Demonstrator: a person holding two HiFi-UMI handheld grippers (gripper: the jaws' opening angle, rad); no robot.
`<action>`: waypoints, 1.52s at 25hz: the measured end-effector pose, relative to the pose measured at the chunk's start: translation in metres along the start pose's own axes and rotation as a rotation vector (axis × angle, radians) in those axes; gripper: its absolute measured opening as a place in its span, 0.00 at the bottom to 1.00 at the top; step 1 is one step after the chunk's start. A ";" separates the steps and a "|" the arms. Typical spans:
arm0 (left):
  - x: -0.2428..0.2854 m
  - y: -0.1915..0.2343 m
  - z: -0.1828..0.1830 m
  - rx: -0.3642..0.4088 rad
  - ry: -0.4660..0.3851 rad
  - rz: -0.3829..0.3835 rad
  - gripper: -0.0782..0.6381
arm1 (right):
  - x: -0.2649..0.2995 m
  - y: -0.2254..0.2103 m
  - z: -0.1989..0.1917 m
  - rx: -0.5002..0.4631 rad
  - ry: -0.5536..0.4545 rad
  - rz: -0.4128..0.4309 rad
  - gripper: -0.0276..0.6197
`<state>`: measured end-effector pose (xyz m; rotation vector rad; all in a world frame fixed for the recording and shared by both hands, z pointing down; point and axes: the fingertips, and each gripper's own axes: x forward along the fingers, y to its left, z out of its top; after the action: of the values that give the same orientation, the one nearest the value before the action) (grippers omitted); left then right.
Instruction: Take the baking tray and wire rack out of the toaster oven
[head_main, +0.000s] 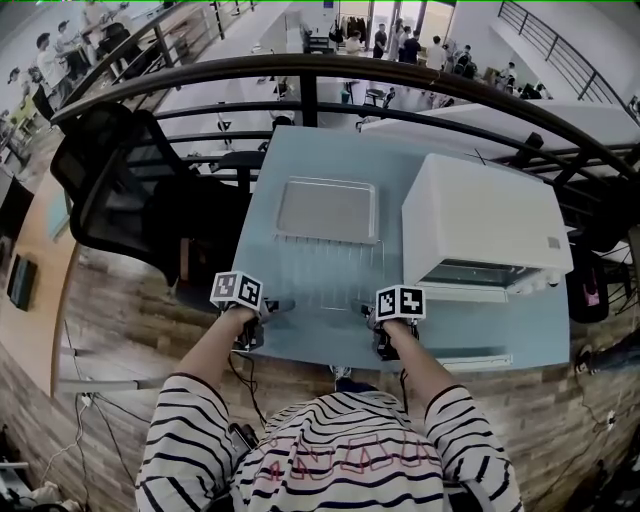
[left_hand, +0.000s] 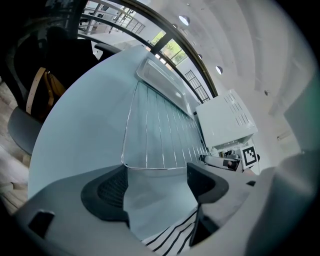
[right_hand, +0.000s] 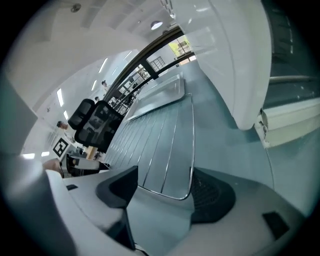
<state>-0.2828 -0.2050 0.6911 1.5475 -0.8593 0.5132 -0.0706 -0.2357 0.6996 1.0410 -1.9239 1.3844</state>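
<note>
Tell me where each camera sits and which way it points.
Head view: on the person's head, facing steeply down at the table; forearms, left tongs and right tongs show.
Left gripper view: on the left tongs, facing across the wire rack toward the baking tray; open tongs, striped shirt show.
Right gripper view: on the right tongs, facing along the wire rack beside the toaster oven; open tongs show.
Shared: both gripper views show the wire rack.

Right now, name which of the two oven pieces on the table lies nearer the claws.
The wire rack, the open grid of thin rods: its near edge lies at the left claw and right claw, while the solid baking tray lies beyond it.
</note>
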 end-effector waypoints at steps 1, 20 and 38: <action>0.000 0.000 0.000 0.004 -0.002 0.000 0.59 | -0.001 -0.002 -0.001 -0.039 0.006 -0.025 0.52; -0.026 -0.001 0.008 0.008 -0.180 -0.010 0.60 | -0.022 0.012 0.012 0.017 -0.164 0.022 0.55; -0.104 -0.123 0.015 0.427 -0.712 -0.039 0.59 | -0.162 0.066 -0.004 -0.152 -0.662 0.025 0.54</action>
<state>-0.2560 -0.1970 0.5313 2.1900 -1.3072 0.0990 -0.0369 -0.1763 0.5388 1.5329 -2.4573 0.9438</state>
